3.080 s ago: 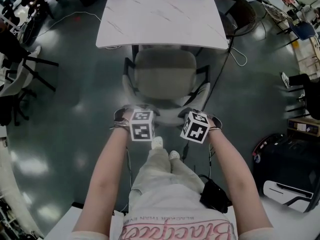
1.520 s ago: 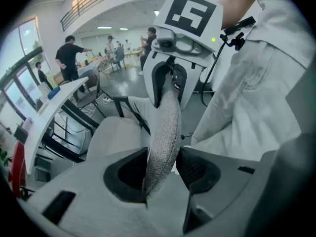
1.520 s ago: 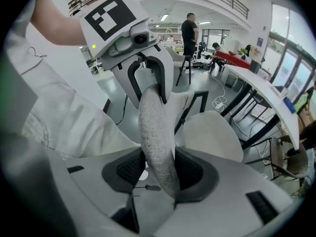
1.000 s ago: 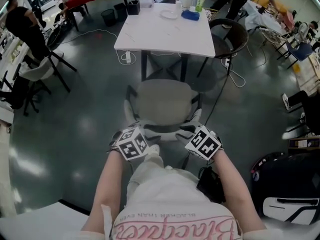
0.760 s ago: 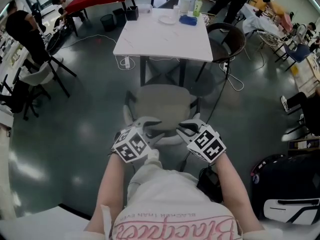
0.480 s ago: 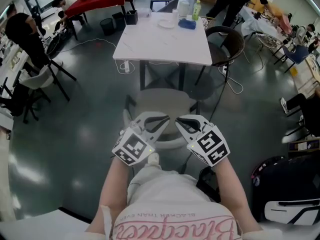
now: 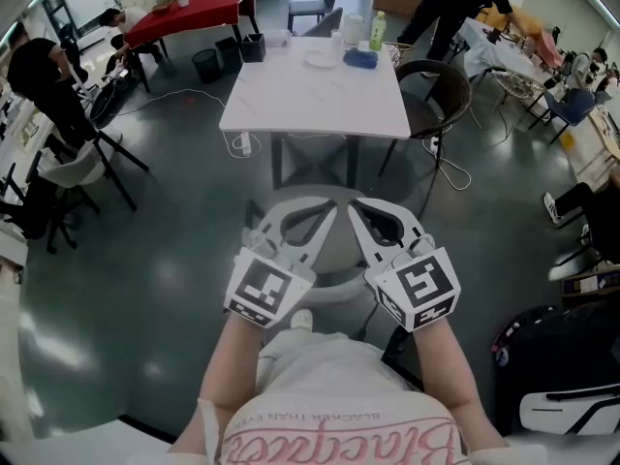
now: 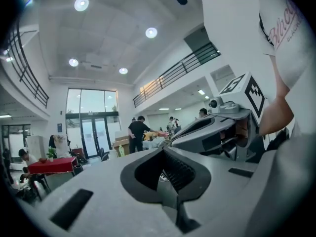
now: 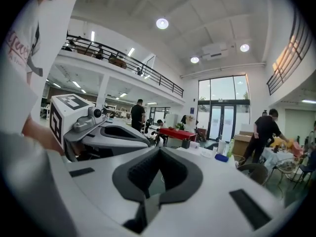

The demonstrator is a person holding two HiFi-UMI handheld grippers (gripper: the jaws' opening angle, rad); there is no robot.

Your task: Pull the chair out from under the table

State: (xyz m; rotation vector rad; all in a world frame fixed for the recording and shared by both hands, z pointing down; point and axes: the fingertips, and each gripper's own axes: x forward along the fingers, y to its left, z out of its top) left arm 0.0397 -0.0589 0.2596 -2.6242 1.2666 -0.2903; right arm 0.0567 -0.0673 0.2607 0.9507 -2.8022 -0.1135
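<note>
The pale grey chair (image 7: 332, 253) stands on the floor clear of the white table (image 7: 315, 90), mostly hidden behind my two grippers. Both are held up side by side in front of me, above the chair and apart from it. The left gripper (image 7: 332, 206) has its jaws shut with nothing between them, as the left gripper view (image 8: 163, 150) also shows. Likewise the right gripper (image 7: 353, 204) is shut and empty in the right gripper view (image 9: 159, 149). Both pairs of jaws have just been closing on nothing.
A dark round-backed chair (image 7: 442, 83) stands at the table's right side, with a cable (image 7: 453, 168) on the floor beside it. A bottle (image 7: 378, 31) and dishes sit at the table's far end. Black cases (image 7: 562, 376) lie at right. People stand at the back.
Both grippers have let go of the chair's back, risen in front of me and turned level, and their jaws have closed. Since the earliest frame the chair has come out from under the table.
</note>
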